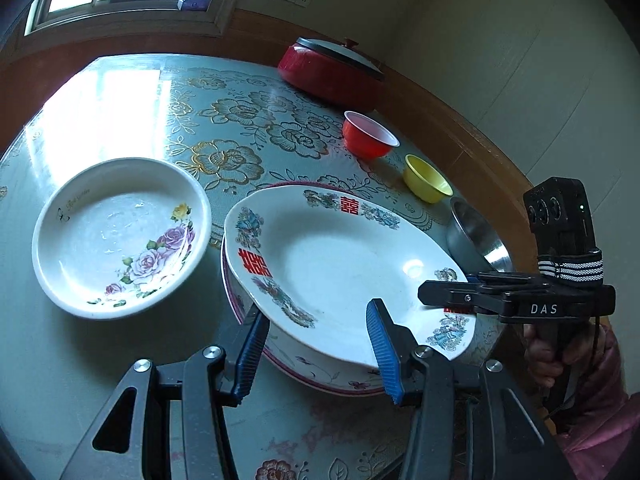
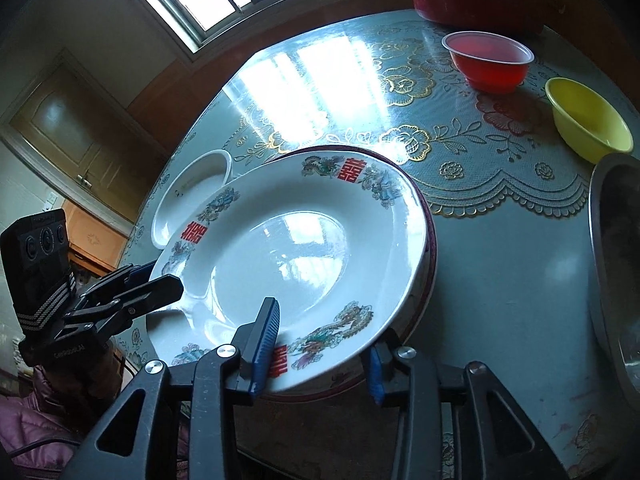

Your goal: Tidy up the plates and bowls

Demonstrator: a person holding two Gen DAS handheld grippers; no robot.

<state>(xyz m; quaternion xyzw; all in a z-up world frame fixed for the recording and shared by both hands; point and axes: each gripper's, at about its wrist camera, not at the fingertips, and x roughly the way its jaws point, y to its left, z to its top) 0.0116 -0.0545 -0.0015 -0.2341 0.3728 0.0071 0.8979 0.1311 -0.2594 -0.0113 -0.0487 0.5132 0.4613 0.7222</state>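
Currently both grippers straddle the dragon plate, tilted atop a red-rimmed plate near the worktop's front edge. Left gripper jaws spread across its rim; right gripper likewise spread. Rose plate sits just beside, toward the left edge.
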